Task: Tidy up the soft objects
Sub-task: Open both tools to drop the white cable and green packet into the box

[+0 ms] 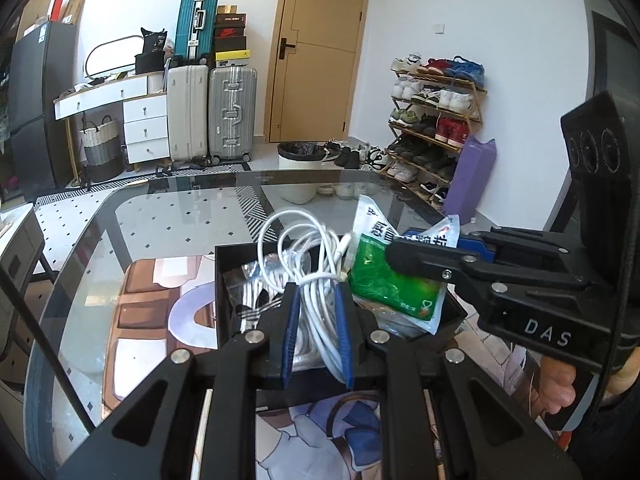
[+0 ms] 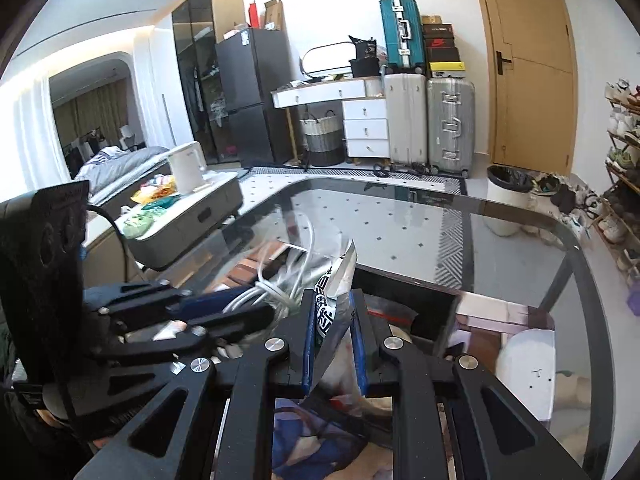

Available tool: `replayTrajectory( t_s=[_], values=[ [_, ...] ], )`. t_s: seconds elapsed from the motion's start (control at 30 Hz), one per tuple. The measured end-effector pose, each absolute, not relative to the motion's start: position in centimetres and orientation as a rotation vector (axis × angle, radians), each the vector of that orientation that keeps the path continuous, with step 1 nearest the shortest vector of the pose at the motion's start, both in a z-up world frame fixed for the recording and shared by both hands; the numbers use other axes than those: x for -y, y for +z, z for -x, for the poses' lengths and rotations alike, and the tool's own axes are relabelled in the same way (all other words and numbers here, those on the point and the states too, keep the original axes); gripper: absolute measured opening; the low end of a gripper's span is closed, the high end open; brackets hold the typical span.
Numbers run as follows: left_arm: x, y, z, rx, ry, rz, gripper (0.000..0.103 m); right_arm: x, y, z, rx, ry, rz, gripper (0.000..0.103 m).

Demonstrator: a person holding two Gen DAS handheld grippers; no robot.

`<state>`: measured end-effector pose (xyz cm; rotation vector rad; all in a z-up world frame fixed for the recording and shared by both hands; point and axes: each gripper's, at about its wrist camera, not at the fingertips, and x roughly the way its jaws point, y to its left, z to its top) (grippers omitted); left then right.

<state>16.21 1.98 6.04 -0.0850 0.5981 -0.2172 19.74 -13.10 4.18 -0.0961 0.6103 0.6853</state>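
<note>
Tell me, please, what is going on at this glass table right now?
A person works with two tools over a black box on the glass table. The left hand-held gripper is closed around a bundle of white cable, while the right hand-held gripper pinches a green and white sachet. Both items are held just above the box.

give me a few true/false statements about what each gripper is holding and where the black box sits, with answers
1. The left gripper is closed on a bundle of white cable. True.
2. The right gripper holds a red shoe. False: its jaws pinch a green and white packet.
3. Both items are over the black box. True.
4. The black box stands on a wooden floor. False: it sits on the glass table.
5. The door is wide open. False: it is closed.
</note>
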Motion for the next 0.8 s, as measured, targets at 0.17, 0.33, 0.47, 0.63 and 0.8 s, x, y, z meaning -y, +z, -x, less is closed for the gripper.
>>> replayTrajectory(
  t_s=[0.17,0.33,0.47,0.63,0.8],
  values=[
    [-1.9,5.8,-16.7,-0.604,-0.206,0.078,0.016,13.9,3.4,-20.6,-0.625,0.673,0.085,0.015],
    [-1.8,5.7,-16.6,-0.611,-0.197,0.07,0.016,14.4,2.9,-21.1,-0.631,0.655,0.082,0.015],
    [-1.8,5.5,-16.8,-0.62,-0.184,0.06,0.017,14.6,2.3,-21.8,-0.656,0.658,0.069,0.016],
    [-1.7,5.6,-16.7,-0.626,-0.167,0.049,0.024,14.3,1.6,-22.1,-0.683,0.654,0.09,0.016],
    [-1.8,5.7,-16.3,-0.621,-0.155,0.04,0.042,14.9,1.7,-21.4,-0.66,0.609,0.124,0.033]
  ],
)
